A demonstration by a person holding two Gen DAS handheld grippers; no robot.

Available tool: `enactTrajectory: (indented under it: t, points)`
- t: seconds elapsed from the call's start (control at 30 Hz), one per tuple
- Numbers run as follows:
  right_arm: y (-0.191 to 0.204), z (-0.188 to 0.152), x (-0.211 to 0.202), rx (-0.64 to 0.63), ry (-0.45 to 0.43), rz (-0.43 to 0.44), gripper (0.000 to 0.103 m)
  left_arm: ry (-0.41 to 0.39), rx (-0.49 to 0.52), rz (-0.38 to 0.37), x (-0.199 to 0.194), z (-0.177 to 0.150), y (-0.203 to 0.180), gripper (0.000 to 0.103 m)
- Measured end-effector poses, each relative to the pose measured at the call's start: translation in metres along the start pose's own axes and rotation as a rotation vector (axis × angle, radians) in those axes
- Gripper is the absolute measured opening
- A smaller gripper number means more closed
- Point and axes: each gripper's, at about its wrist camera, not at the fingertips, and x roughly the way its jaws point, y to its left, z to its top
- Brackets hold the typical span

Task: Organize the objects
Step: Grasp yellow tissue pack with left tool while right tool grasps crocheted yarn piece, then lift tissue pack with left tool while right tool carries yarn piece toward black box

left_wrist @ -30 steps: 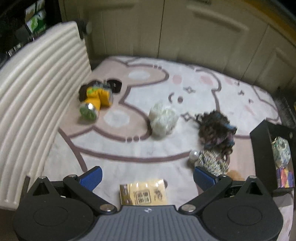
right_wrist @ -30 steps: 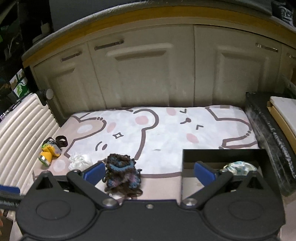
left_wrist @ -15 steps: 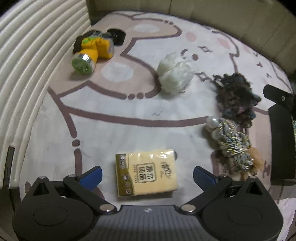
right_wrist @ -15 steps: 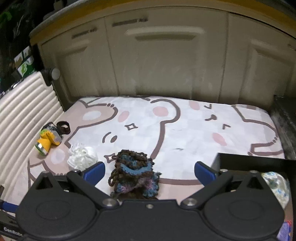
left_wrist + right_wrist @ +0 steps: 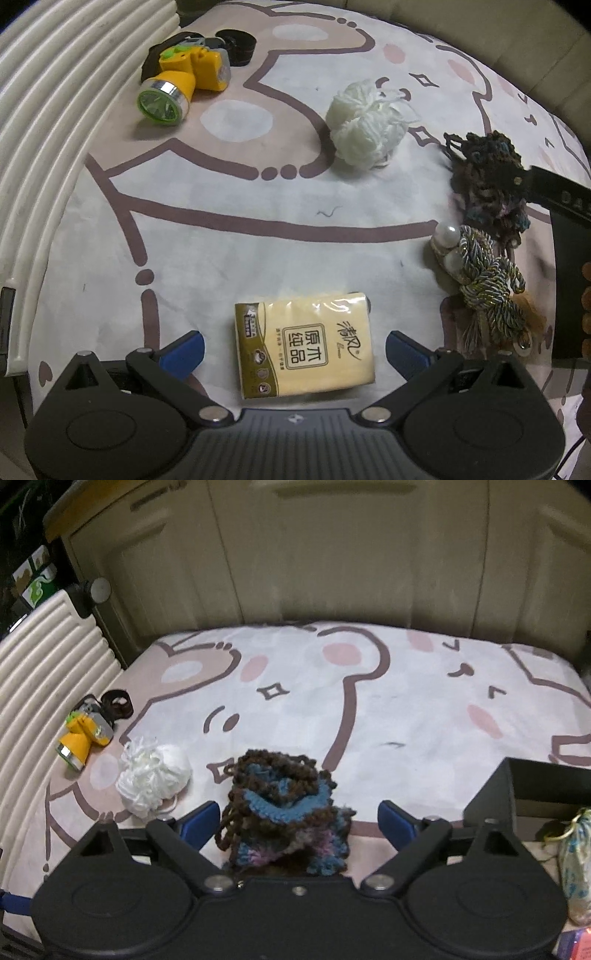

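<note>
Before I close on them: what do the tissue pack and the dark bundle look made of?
Yellow tissue pack: glossy plastic film, judging by the glare streaks and printed label; likely soft inside.
Brown-and-blue knitted bundle: chunky yarn, matte and loopy, with visible crochet stitches.

The tissue pack [image 5: 303, 345] has a glossy plastic wrap; the white yarn ball [image 5: 365, 123] is fluffy and matt. The flashlight [image 5: 177, 90] is smooth yellow plastic with a shiny metal rim — the crocheted pouch [image 5: 284, 808] rough wool, the printed mat [image 5: 369, 701] soft cloth.
</note>
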Motion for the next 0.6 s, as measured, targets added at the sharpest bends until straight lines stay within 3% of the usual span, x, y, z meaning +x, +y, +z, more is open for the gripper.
enactTrajectory:
  t: [0.2,0.3,0.37,0.43,0.6]
  points:
    - [-0.004,0.001,0.014,0.079,0.066,-0.005,0.079,0.003,0.008,-0.001,0.001,0.002,-0.001,0.095]
    - [-0.002,0.001,0.016,0.069,0.083,0.023,0.064,0.016,0.001,-0.001,0.003,0.004,0.002,0.089]
    - [-0.001,0.001,0.014,0.064,0.083,0.033,0.051,0.024,-0.013,-0.020,0.004,0.004,0.004,0.080]
    - [-0.001,0.002,0.012,0.064,0.082,0.044,0.048,0.019,-0.014,-0.026,0.002,0.005,0.005,0.075]
    - [-0.004,0.004,0.004,0.066,0.070,0.059,0.039,-0.031,-0.007,-0.013,-0.008,0.008,0.007,0.073]
